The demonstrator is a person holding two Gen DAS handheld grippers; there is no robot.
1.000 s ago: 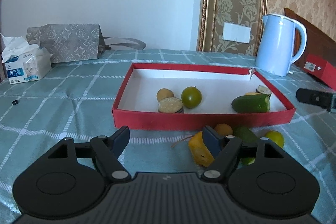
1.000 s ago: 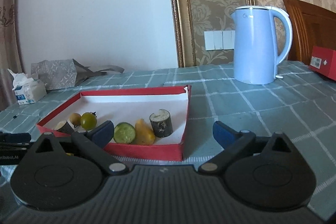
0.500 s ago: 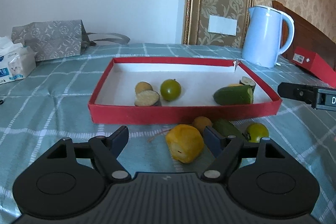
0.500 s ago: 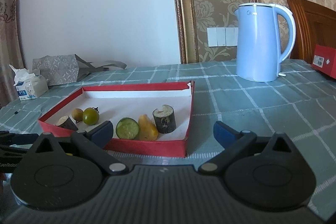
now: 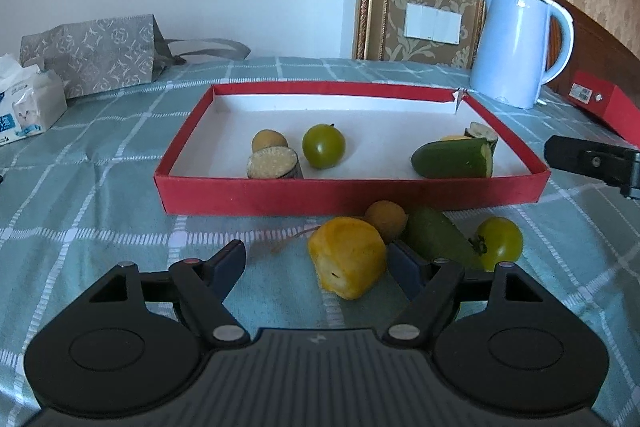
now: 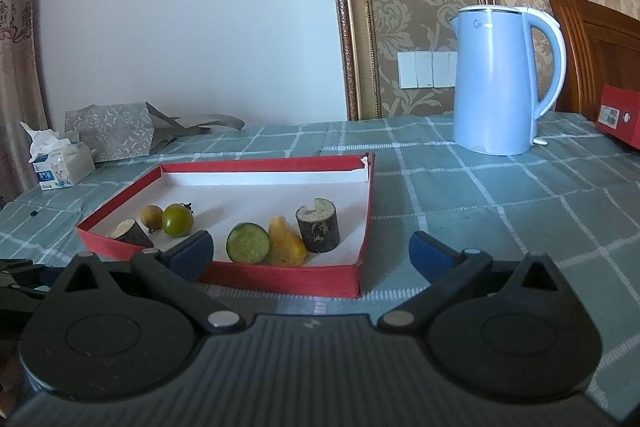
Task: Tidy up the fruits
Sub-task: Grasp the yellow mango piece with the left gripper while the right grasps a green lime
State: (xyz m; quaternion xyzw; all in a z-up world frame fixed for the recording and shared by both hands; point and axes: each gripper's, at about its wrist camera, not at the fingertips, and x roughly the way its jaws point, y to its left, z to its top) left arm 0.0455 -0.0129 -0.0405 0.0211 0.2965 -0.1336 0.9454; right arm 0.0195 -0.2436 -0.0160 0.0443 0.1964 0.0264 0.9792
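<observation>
My left gripper (image 5: pixel 316 263) hovers low over the checked cloth, its jaws closing. A yellow fruit piece (image 5: pixel 348 261) lies between them, close to the right finger, and the pads do not press on it. Beside it lie a tan round fruit (image 5: pixel 385 219), a green cucumber piece (image 5: pixel 436 235) and a green tomato (image 5: pixel 500 241). Behind them the red box (image 5: pixel 352 193) holds another green tomato (image 5: pixel 323 145), a cucumber half (image 5: pixel 452 159) and several other pieces. My right gripper (image 6: pixel 310 249) stands open and empty in front of the box's near right corner (image 6: pixel 280 277).
A blue kettle (image 5: pixel 516 47) stands behind the box at the right, with a flat red carton (image 5: pixel 600 103) and a wooden chair back past it. A tissue pack (image 5: pixel 28 103) and a grey paper bag (image 5: pixel 92 59) sit at the far left.
The left gripper swung to the right and sank a little, so the yellow piece came out from behind its right finger into the gap. The right gripper stayed put.
</observation>
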